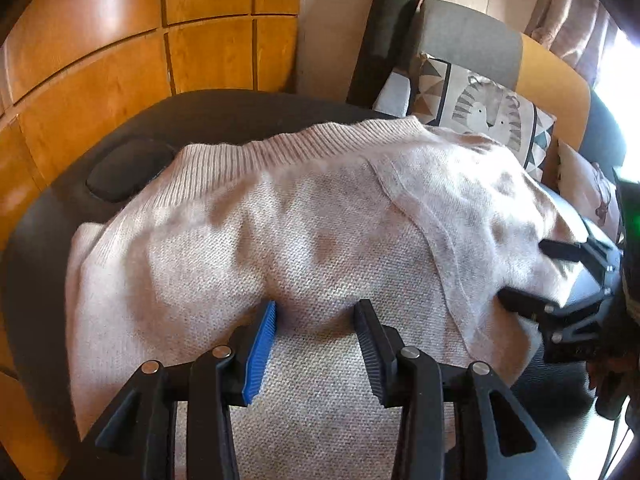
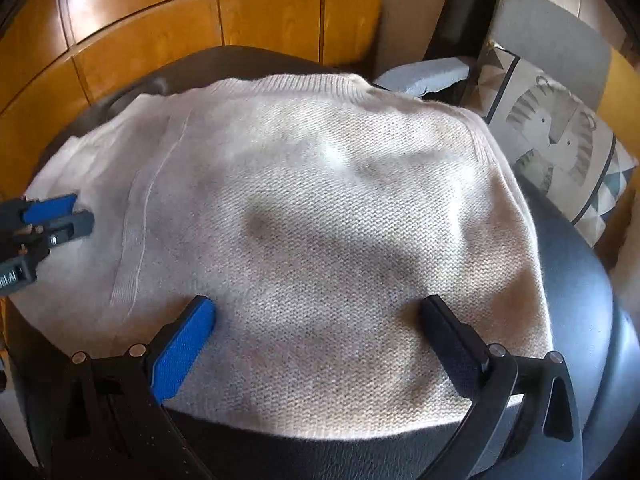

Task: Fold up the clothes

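A: Was there any brand, label or writing to read?

B: None legible. The sweater (image 1: 304, 216) showed no tag. The left gripper's (image 1: 316, 308) body, seen at the left edge of the right wrist view, carried a pale strip that may have been lettering, but it was too blurred to read. The cushion (image 1: 480, 112) bore a drawn striped animal and triangles, no words.

A: Where was the sweater?

B: Spread flat on a dark round seat (image 2: 580, 280), ribbed edge toward the wooden panels (image 1: 100, 60). One raised seam ran down it.

A: And the jaws?

B: The left ones stood partly apart, tips pressed into the knit, which puckered between them; nothing was clamped. The right gripper (image 2: 316, 312) had its jaws wide apart, lying over the near part of the sweater without pinching it.

A: What couldn't you make out?

B: The near hem was cut off behind the left gripper in the left wrist view. The sleeves were not clearly visible; a lighter flap on one side may have been a folded one, I couldn't tell. The right edge of the left wrist view was washed out by window glare, and a hand (image 1: 612, 376) there was dark and mostly cut off. A second cushion (image 1: 588, 188) was half hidden behind the right gripper.
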`<state>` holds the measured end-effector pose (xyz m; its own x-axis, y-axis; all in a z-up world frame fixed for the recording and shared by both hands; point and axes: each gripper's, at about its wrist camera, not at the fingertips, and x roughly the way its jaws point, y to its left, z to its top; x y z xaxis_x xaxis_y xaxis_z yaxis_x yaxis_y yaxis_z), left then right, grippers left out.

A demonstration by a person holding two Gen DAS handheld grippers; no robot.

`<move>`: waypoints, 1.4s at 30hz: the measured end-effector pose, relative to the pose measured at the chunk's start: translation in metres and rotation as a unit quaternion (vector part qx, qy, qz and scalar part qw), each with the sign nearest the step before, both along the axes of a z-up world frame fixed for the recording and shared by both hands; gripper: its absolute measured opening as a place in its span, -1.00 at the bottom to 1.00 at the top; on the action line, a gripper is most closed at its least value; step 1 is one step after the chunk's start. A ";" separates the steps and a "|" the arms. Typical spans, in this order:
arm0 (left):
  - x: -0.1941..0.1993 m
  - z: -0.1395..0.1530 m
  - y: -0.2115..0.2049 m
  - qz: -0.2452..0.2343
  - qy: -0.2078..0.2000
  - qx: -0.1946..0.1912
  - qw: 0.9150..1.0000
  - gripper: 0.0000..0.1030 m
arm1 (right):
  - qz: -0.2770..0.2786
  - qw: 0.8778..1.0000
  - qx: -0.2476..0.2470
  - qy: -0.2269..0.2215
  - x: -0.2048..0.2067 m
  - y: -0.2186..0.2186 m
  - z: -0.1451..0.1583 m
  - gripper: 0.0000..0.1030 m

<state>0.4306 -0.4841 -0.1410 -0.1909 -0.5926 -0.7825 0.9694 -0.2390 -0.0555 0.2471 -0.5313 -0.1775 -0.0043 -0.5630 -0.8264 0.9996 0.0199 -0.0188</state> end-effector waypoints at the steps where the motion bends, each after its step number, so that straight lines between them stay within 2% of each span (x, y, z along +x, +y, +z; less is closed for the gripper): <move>1: -0.001 -0.001 -0.001 -0.001 -0.002 -0.002 1.000 -0.17 | 0.001 1.000 -0.003 0.002 0.000 -0.002 -0.001 1.00; 5: -0.003 0.003 -0.006 0.009 -0.002 0.006 1.000 -0.17 | 0.002 1.000 -0.004 -0.001 -0.004 -0.004 0.001 1.00; 8: -0.006 0.012 -0.005 0.017 0.017 0.006 1.000 -0.17 | -0.008 1.000 -0.009 -0.018 -0.007 0.012 0.009 1.00; 13: -0.032 0.021 0.005 -0.020 0.034 -0.009 0.999 -0.17 | -0.008 1.000 0.001 -0.017 -0.006 0.035 0.006 1.00; 15: -0.044 0.017 0.005 -0.033 0.029 -0.003 0.999 -0.17 | 0.004 1.000 0.004 0.005 -0.002 0.034 0.004 1.00; 20: -0.054 0.000 -0.005 -0.022 0.017 0.019 0.999 -0.17 | 0.014 1.000 0.014 0.005 -0.004 0.026 0.002 1.00; 25: -0.057 0.002 -0.015 -0.018 0.017 0.016 1.000 -0.17 | 0.015 1.000 0.012 0.005 -0.004 0.027 0.002 1.00; 31: -0.061 0.004 -0.028 -0.013 0.018 0.013 1.000 -0.17 | -0.020 1.000 0.005 0.003 -0.012 0.034 0.004 1.00; 36: -0.064 0.005 -0.038 -0.009 0.017 0.009 1.000 -0.17 | -0.013 1.000 0.004 0.009 -0.014 0.022 0.000 1.00; 42: -0.064 0.001 -0.048 -0.014 -0.003 -0.014 1.000 -0.16 | -0.011 1.000 -0.001 0.012 -0.019 -0.002 -0.001 1.00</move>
